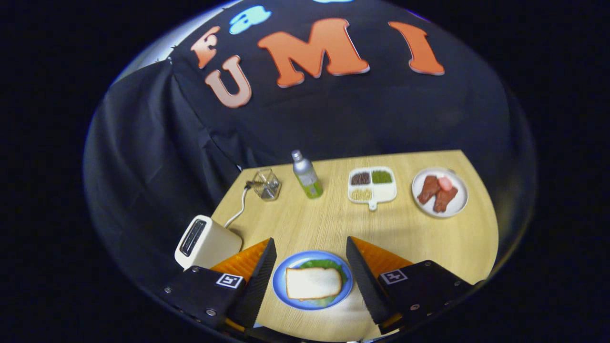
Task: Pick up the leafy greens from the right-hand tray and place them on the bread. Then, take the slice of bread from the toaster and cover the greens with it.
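A blue plate (286, 297) sits on the wooden table between my two fingers. On it lies a slice of bread (313, 283), with leafy greens (325, 263) peeking out from under it at the far side and near edge. My gripper (310, 247) is open, one finger on each side of the plate, holding nothing and standing above the table. A white toaster (206, 242) stands just left of my left finger; its slot looks dark, with no bread sticking out.
Beyond the fingers stand a wire basket (266, 184), a silver and green bottle (307, 175), a white divided tray (372, 185) of beans and grains, and a white plate (441, 192) with brown meat pieces. The toaster's cord (239, 209) runs back toward the basket.
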`<state>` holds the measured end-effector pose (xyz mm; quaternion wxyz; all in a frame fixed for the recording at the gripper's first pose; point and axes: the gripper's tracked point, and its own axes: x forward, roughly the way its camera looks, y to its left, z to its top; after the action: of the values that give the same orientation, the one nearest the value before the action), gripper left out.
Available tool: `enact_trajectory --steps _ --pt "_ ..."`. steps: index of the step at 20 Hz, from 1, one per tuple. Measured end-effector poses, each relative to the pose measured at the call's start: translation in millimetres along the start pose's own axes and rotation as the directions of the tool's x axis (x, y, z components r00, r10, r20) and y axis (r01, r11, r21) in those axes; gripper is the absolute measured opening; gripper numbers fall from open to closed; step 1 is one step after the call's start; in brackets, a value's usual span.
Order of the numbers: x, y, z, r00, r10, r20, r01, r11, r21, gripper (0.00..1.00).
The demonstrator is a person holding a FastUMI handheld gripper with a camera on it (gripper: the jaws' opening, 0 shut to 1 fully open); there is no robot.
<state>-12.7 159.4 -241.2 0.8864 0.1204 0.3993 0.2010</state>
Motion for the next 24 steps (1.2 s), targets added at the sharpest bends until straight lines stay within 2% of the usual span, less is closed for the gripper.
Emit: enact_trajectory --steps 4,7,11,17,20,24 --pt "-60.9 4.2 71.1 0.974 -0.016 0.226 0.036 0.996 -0.085 0.94" --pt "-101.2 8.0 121.2 0.917 -0.035 0.398 0.101 0.984 -0.144 0.96" --pt "-145.6 3.1 161.8 0.835 -0.091 0.543 0.207 0.966 -0.156 0.98" --pt "-182.3 4.9 192.8 0.762 -0.113 0.637 0.275 0.948 -0.161 0.98" --pt "-197.5 8.4 206.5 0.728 -0.105 0.678 0.284 0.946 -0.159 0.98" --pt "-219.0 7.4 224.9 0.66 -0.092 0.745 0.313 0.936 -0.162 0.98"
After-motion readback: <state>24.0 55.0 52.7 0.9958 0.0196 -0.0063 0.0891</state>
